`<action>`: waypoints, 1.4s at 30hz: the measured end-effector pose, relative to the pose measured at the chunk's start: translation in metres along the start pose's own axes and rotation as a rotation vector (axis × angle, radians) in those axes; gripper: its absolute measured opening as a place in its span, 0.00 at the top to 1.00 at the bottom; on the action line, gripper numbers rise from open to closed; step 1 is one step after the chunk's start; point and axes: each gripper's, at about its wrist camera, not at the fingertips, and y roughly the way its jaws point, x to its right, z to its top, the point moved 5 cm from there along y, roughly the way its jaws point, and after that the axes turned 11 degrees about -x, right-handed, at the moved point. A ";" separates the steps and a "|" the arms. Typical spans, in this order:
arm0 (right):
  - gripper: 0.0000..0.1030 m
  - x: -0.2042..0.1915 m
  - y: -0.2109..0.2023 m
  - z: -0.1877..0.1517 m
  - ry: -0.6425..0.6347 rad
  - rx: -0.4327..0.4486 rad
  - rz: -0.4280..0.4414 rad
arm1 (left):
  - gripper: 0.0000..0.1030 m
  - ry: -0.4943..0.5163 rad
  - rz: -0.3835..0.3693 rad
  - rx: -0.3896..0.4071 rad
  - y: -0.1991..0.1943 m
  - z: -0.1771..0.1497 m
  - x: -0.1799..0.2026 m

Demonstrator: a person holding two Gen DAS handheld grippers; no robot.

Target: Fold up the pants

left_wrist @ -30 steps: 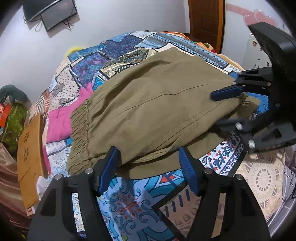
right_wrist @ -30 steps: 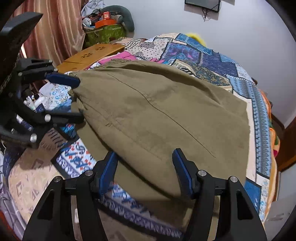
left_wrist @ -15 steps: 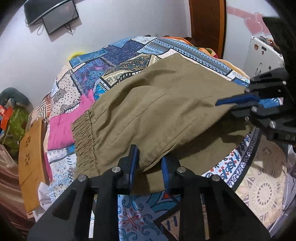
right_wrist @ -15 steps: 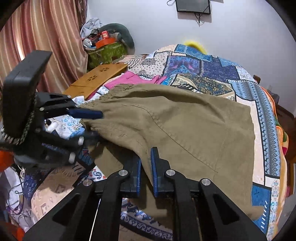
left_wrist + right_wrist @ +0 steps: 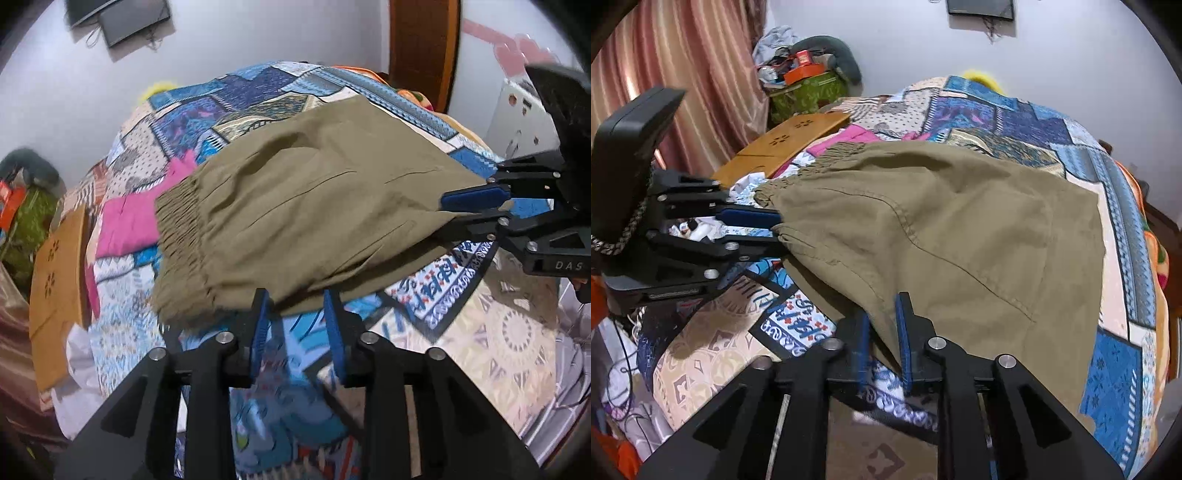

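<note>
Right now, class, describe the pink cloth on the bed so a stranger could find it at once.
Start at the bed with the patchwork bedspread. Find the olive pants spread across it, then follow their gathered elastic waistband outward. The pink cloth lies flat just beyond it, the only plain, bright pink patch among busy blue prints.

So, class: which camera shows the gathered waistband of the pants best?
The left wrist view. There the waistband runs unobstructed down the left edge of the pants, ruffles clear. In the right wrist view only a short stretch of it shows at the far edge, and the left gripper covers the rest.
</note>
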 end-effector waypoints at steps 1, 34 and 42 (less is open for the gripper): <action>0.74 0.002 -0.001 -0.002 0.009 -0.008 0.005 | 0.64 -0.025 -0.004 0.002 -0.003 -0.003 -0.007; 0.66 0.094 -0.023 -0.083 0.434 -0.021 -0.057 | 0.48 -0.430 -0.150 -0.037 0.040 -0.010 -0.085; 0.60 0.104 -0.022 -0.095 0.472 -0.048 -0.046 | 0.36 -0.487 -0.196 -0.057 0.042 -0.019 -0.095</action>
